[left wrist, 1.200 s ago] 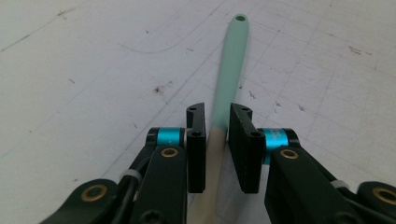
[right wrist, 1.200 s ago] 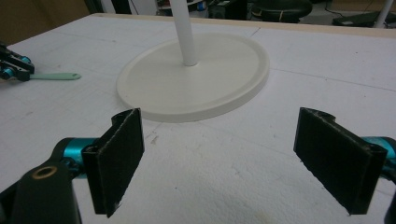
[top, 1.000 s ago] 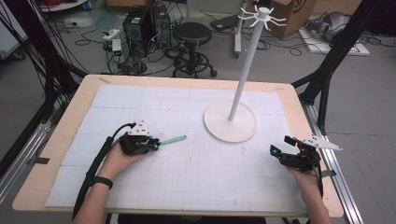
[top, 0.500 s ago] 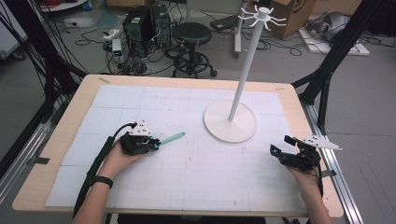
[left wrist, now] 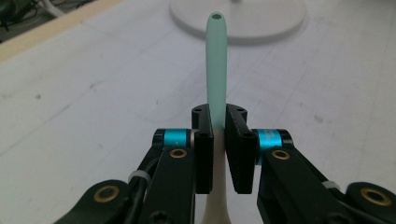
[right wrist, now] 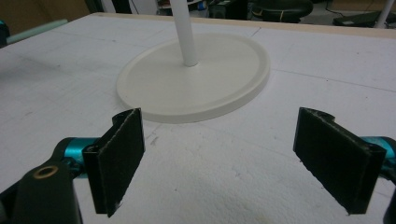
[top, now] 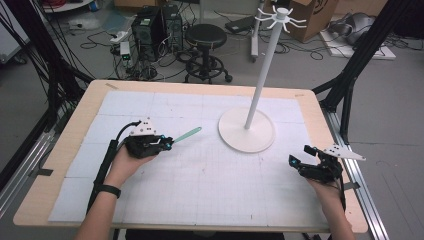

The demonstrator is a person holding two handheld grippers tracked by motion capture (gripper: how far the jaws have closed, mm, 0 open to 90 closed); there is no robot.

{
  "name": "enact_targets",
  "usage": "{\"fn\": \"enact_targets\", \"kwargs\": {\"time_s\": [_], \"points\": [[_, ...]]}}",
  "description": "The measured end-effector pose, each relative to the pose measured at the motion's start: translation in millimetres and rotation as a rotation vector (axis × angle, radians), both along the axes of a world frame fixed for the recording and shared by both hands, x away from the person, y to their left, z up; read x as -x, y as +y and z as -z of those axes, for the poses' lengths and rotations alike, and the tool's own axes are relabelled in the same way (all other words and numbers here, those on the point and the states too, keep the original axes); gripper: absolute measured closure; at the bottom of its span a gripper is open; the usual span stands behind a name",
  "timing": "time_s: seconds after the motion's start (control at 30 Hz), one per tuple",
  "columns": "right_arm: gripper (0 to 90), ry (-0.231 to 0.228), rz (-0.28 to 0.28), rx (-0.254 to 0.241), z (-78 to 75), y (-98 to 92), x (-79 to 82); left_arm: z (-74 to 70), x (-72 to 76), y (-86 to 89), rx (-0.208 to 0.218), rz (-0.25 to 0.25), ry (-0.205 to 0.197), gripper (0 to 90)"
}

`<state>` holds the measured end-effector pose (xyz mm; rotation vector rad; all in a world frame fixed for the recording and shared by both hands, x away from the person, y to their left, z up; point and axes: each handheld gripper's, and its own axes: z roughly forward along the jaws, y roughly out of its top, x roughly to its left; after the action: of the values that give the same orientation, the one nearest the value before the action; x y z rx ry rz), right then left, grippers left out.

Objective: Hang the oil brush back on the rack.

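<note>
Left gripper: jaws pinch a mint-green utensil handle, which juts forward toward the white stand base.
Handle's position: above the gridded mat, left of the stand.
Right gripper: jaws spread wide, nothing between them, near the table's right edge.
Hard to make out: the utensil's cream working end, cut off below the left jaws.
</note>
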<state>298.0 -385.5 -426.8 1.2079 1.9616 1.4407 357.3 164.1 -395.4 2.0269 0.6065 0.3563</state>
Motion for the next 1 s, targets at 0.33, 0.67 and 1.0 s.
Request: {"fn": "enact_targets", "kwargs": {"time_s": [0.33,0.67,1.0], "points": [[15.3,0.003,0.002,-0.001,0.0,-0.1,-0.1,-53.1,2.7,-24.5,0.14,0.006,-0.099,82.2],[15.3,0.005,0.001,-0.003,-0.1,-0.3,0.0,-104.2,-4.0,-48.2,0.176,0.039,-0.172,82.2],[15.3,0.01,0.002,-0.002,0.3,-0.5,-0.5,-156.9,-7.3,-69.5,0.241,0.087,-0.231,82.2]]}}
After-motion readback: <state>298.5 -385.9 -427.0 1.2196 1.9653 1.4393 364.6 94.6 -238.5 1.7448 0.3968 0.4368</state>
